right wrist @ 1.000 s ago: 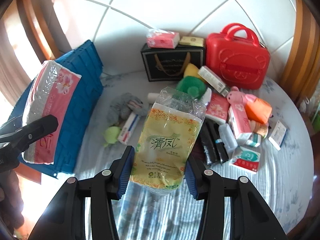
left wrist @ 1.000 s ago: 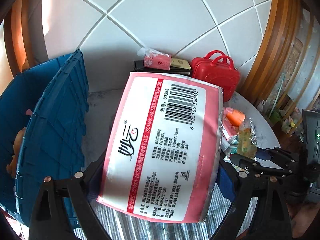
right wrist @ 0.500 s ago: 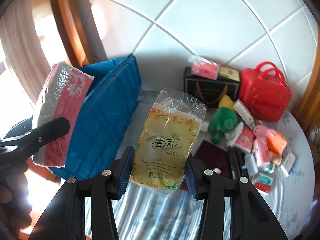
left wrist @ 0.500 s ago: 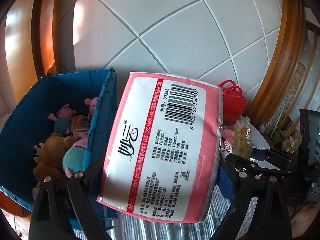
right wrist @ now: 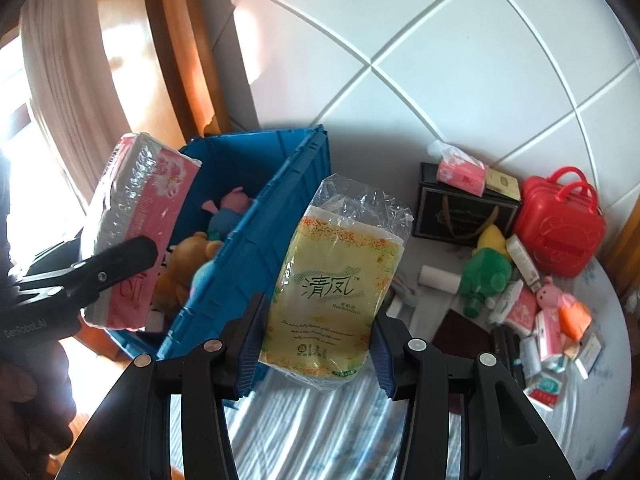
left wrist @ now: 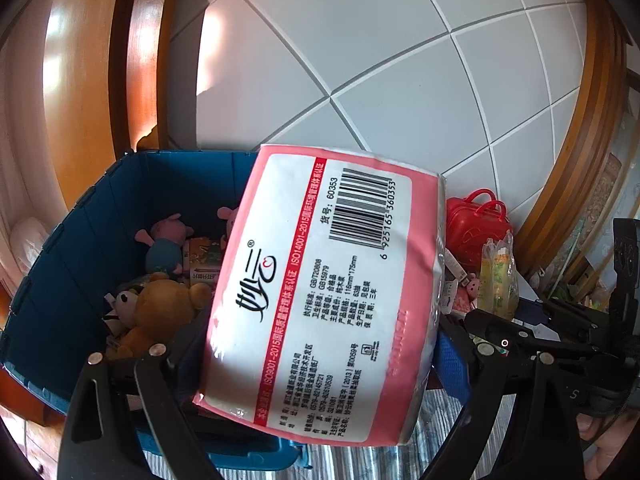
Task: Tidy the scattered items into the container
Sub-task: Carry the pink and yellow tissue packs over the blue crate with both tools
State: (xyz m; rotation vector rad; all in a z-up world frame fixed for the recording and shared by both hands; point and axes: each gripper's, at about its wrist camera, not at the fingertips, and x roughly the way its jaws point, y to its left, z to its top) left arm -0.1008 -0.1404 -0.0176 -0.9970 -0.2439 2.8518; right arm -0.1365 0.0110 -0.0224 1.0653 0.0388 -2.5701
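My left gripper point(left wrist: 320, 364) is shut on a large pink-and-white tissue pack point(left wrist: 320, 292), held over the near right rim of the blue crate point(left wrist: 60, 280). Inside the crate lie plush toys, among them a brown bear point(left wrist: 160, 312). In the right wrist view that same pink pack point(right wrist: 136, 224) hangs above the crate's left side point(right wrist: 248, 240). My right gripper point(right wrist: 316, 344) is shut on a yellow tissue pack point(right wrist: 336, 280), which hangs just right of the crate's wall, above the striped cloth.
Scattered items cover the table at right: a red toy suitcase point(right wrist: 560, 232), a black gift bag point(right wrist: 464, 212) with a small pink tissue pack on top, a green plush point(right wrist: 486, 276), boxes and sachets. A tiled wall stands behind, a wooden frame at left.
Both grippers have swung left and upward with their packs, from over the table toward the blue crate. The crate's inside with its plush toys has come into view.
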